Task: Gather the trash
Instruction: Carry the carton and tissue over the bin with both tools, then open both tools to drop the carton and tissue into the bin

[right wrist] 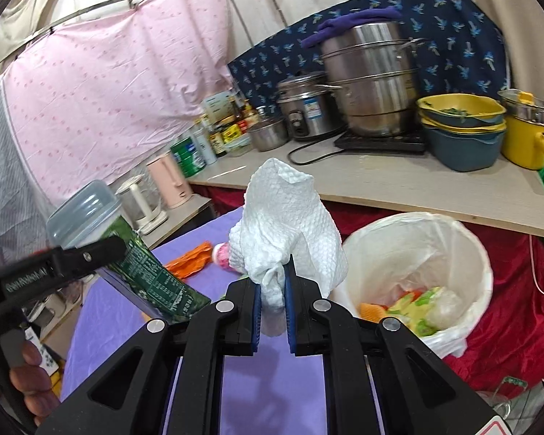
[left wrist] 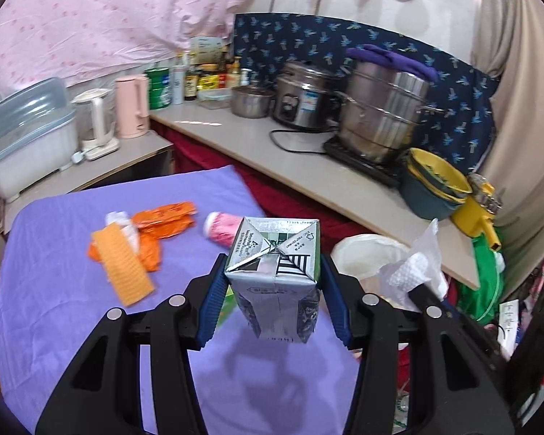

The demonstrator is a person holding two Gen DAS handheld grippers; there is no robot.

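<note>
My left gripper (left wrist: 272, 272) is shut on a grey-green drink carton (left wrist: 275, 272) and holds it above the purple table (left wrist: 54, 290); the carton also shows in the right wrist view (right wrist: 152, 282). My right gripper (right wrist: 273, 282) is shut on a crumpled white paper towel (right wrist: 286, 217), held up left of the trash bin (right wrist: 482, 253), which has a white liner and scraps inside. The towel also shows in the left wrist view (left wrist: 413, 264). Orange wrappers (left wrist: 163, 224), a yellow-orange sponge-like piece (left wrist: 123, 264) and a pink-white item (left wrist: 221, 228) lie on the table.
A counter (left wrist: 272, 152) behind the table holds a steel steamer pot (left wrist: 384, 108), a rice cooker (left wrist: 301, 98), stacked yellow and blue bowls (left wrist: 431, 188), kettles and bottles. Red cloth (right wrist: 507, 326) hangs below the counter beside the bin.
</note>
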